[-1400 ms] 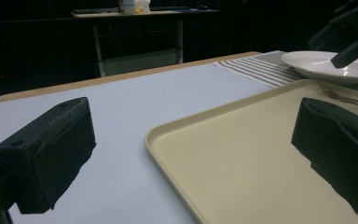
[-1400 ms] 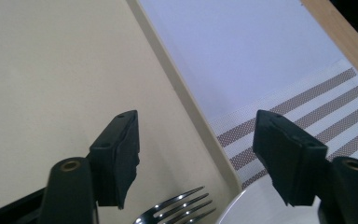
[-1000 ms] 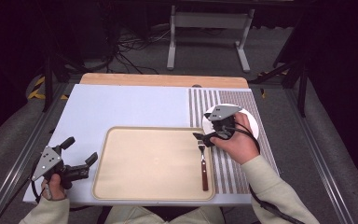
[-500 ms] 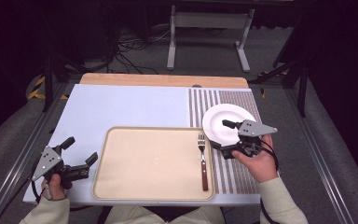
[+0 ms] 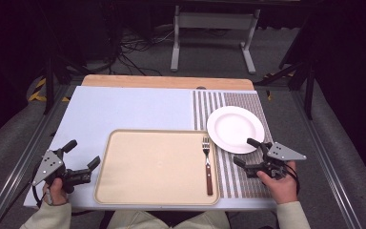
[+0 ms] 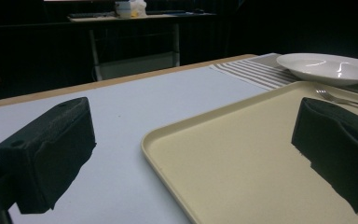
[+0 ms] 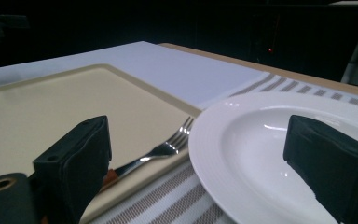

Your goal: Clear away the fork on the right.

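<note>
**Both grippers empty, fork on the tray's right edge**

At the bench's near left corner, the left gripper [image 5: 82,162], held in a hand, jaws spread wide with nothing between them, resting over the pale blue mat [image 5: 133,109] just left of the tray; seen along its own jaws in the left gripper view, the left gripper [image 6: 191,154] framing the tray's near left corner and bare mat.

In the middle, toward the near edge, a shallow beige rectangular plastic tray [image 5: 152,164], bare but for the fork; along the tray's right edge, a metal fork with a reddish-brown wooden handle [image 5: 208,164], tines toward the far edge, handle toward the near edge, lying flat inside the rim.

Right of the tray, a grey-and-white striped placemat [image 5: 228,171]; on its far half, a round white ceramic plate [image 5: 235,129], just beside the fork's tines, not touching.

At the near right, over the striped placemat, the right gripper [image 5: 248,152], gripped by a hand, jaws apart and holding nothing, just near of the plate's rim and right of the fork; in the right gripper view, the right gripper [image 7: 196,172] straddling the plate's rim, fork tines close by at the left jaw.
</note>
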{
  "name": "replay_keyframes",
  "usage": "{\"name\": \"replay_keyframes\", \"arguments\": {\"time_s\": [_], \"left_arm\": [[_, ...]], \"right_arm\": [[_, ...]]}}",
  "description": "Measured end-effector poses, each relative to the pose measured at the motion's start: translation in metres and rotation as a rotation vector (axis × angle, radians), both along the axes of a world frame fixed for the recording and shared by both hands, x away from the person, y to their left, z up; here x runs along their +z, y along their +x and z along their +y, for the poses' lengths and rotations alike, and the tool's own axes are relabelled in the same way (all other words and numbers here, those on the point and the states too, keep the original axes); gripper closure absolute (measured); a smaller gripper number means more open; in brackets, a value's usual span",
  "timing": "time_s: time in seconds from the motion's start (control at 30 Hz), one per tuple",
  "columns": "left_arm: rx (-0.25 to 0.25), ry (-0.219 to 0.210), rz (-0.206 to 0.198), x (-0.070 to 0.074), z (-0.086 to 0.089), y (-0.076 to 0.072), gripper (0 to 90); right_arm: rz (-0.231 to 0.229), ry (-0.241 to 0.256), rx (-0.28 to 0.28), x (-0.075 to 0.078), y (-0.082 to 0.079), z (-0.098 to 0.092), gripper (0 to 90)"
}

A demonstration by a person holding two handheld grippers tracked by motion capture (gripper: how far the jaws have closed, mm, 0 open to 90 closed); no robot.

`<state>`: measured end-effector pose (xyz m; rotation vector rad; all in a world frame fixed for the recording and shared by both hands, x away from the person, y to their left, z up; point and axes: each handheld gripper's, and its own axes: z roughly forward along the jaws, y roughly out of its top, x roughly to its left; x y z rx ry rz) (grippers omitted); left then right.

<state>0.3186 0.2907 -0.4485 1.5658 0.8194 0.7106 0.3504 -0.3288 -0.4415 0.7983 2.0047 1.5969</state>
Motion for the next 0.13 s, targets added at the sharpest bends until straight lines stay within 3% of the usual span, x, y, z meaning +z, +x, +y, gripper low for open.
{"name": "replay_keyframes", "arguments": {"time_s": [0.13], "left_arm": [[-0.007, -0.015, 0.001, -0.0006, 0.0014, 0.0005, 0.0]], "right_arm": [[-0.016, 0.014, -0.024, -0.0024, -0.0052, -0.0055, 7.4]]}}
